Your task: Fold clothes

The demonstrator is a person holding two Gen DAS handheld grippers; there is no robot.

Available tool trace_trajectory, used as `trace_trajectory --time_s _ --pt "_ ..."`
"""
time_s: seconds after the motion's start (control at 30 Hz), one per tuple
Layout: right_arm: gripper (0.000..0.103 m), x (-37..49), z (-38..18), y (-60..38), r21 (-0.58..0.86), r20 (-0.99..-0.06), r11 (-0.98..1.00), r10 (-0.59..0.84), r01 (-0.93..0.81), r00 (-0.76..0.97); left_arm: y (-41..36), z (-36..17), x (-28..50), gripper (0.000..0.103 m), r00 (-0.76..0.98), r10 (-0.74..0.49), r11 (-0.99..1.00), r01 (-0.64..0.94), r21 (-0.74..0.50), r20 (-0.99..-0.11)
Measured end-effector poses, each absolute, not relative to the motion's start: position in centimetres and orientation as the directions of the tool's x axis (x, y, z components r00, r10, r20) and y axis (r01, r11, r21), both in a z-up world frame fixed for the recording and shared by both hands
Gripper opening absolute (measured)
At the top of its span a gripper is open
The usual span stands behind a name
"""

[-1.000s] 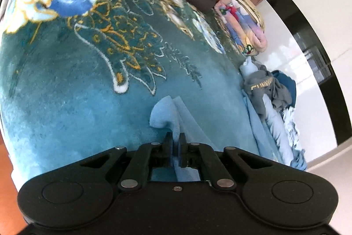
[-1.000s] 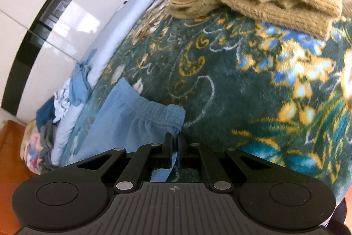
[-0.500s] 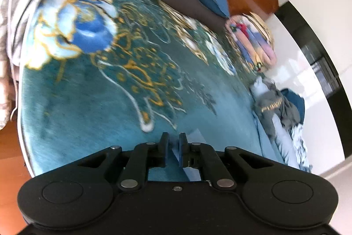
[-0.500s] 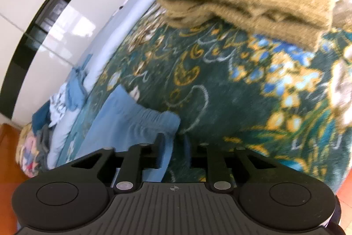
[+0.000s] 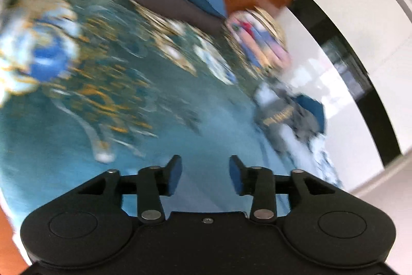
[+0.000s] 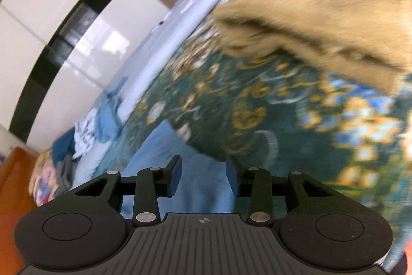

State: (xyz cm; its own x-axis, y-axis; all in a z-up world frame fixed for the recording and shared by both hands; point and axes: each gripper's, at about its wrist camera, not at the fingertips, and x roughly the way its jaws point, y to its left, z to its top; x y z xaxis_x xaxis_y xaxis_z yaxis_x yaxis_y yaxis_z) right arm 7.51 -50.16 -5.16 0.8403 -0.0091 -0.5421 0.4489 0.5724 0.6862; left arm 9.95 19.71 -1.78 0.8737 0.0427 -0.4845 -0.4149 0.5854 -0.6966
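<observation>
Both sets of tongs, left tongs and right tongs, are opening with nothing pinched. The light blue garment lies flat on the teal floral blanket just under the right pair, near the folded tan sweater. To release well, I judge both should lift straight off so the fresh fold stays undisturbed, clear of the unfolded clothes pile at the blanket's edge.
</observation>
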Motion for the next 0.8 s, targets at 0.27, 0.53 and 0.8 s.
trace_trajectory --time_s 0.27,0.53,0.8 --pt "0.043 14.1 -4.6 -45.5 0.731 -0.446 0.642 0.191 0.233 0.874 14.8 0.5 18.3 0.066 0.834 -0.078 0.685 -0.353 -0.638 -0.546" --pt "0.050 18.2 -5.0 -43.1 0.730 -0.379 0.683 0.363 0.034 0.851 9.9 -1.0 26.6 0.073 0.792 -0.174 0.627 -0.369 -0.686 -0.586" --pt "0.054 18.6 -7.0 -44.2 0.789 -0.245 0.607 0.449 -0.092 0.859 6.1 -4.4 33.0 0.073 0.785 -0.173 0.576 -0.409 -0.707 -0.595"
